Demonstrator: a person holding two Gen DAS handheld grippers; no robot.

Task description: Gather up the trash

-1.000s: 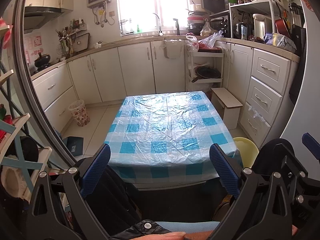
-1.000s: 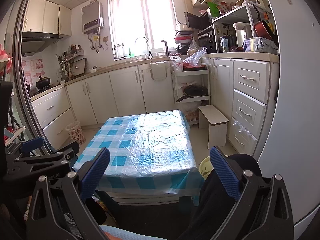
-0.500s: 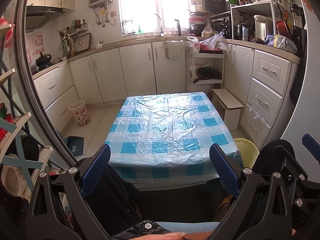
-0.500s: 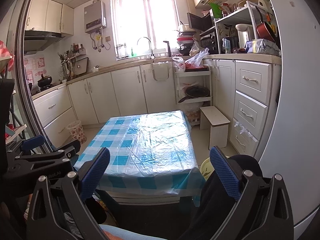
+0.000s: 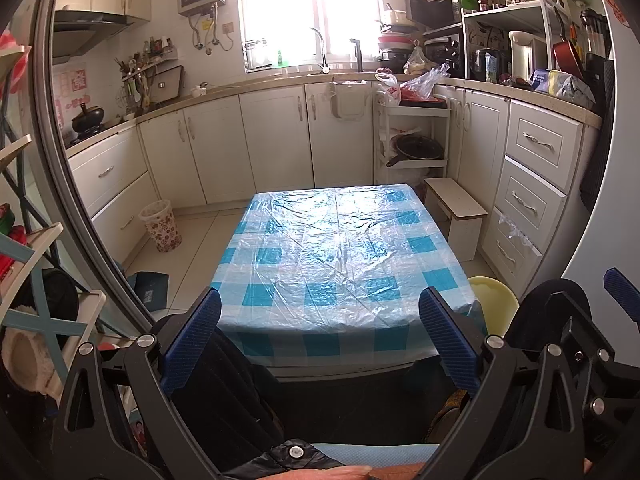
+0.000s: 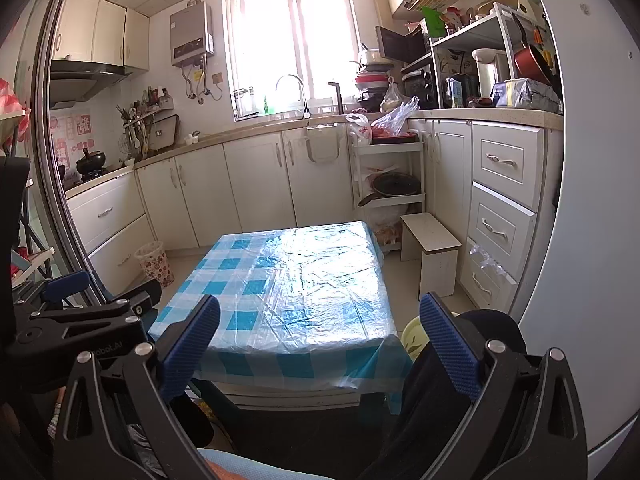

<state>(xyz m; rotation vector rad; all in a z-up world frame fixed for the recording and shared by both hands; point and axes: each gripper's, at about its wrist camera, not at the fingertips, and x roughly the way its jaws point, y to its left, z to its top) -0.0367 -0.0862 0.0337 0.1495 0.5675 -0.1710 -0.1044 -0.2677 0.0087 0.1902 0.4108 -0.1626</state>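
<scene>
A low table point(image 5: 344, 248) with a blue-and-white checked cloth under clear plastic stands in the kitchen; it also shows in the right wrist view point(image 6: 288, 280). I see no loose trash on it. A patterned waste basket point(image 5: 160, 226) stands on the floor left of the table, also in the right wrist view point(image 6: 155, 263). My left gripper point(image 5: 320, 332) is open and empty, held before the table's near edge. My right gripper point(image 6: 320, 340) is open and empty at the same edge, to the right of the left one point(image 6: 80, 320).
White cabinets line the back and both sides. A white stool point(image 5: 456, 212) and a shelf trolley point(image 5: 412, 140) stand right of the table. A yellow basin point(image 5: 492, 300) sits at the table's near right corner. A rack point(image 5: 36, 280) is at far left.
Both views have tilted slightly upward, so the table sits a little lower in frame. Both grippers stay open and empty.
</scene>
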